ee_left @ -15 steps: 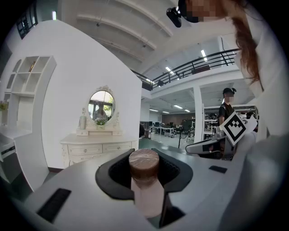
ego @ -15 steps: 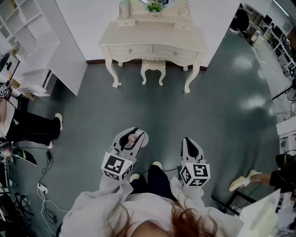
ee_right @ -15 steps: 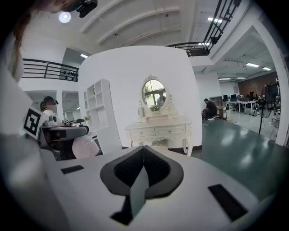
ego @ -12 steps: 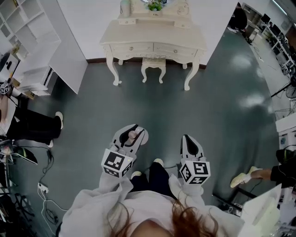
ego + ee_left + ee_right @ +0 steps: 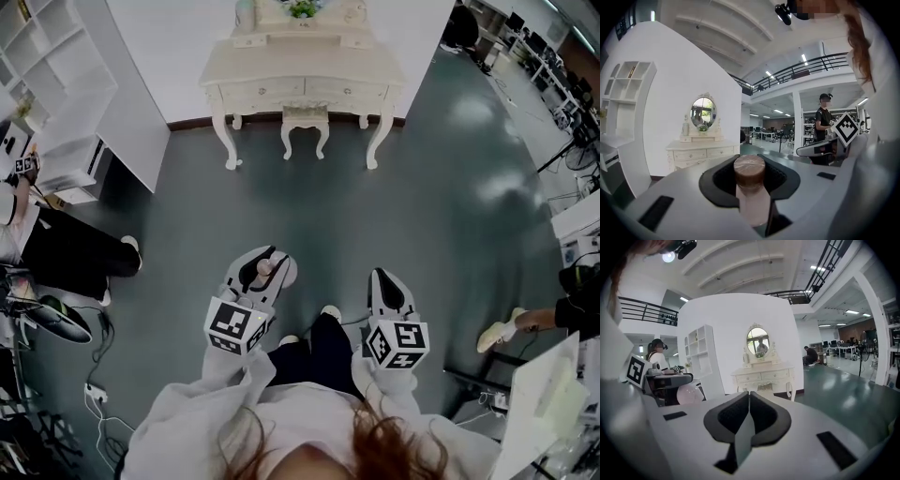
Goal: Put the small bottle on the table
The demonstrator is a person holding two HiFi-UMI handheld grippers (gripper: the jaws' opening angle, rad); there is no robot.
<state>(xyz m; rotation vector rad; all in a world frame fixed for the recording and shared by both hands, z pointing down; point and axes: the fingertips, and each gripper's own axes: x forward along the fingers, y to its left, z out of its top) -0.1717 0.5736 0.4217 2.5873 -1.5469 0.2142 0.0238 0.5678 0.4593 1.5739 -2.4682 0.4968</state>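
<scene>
Head view: a person stood on a grey-green floor with a gripper in each hand, both pointing toward the far wall.
Item: small bottle (image 5: pixel 751 199), pale pink body, brown round cap.
Location of item: upright between the jaws of the left gripper (image 5: pixel 263 268), near the person and well apart from the dressing table (image 5: pixel 302 77).
Left gripper: clamped on the small bottle, dark pads pressed against either side of it, cap showing above them.
Right gripper (image 5: pixel 383 284): jaws together, nothing between them.
Handling, judged: light and stiff; the smooth sides looked likely to slip under a loose grip; possibly glass, so breakable if dropped; tall and narrow, so apt to tip when set down.
Where to hold, judged: the present grip high on the body just under the cap looked sound; the base was left free to meet the tabletop.
Hand pose: both grippers were held close in front of the body, side by side and apart, tilted slightly downward, marker cubes facing up, pale sleeves behind them.
Destination: cream dressing table at the far wall, oval mirror (image 5: pixel 703 111) on top, stool (image 5: pixel 305 119) tucked beneath.
</scene>
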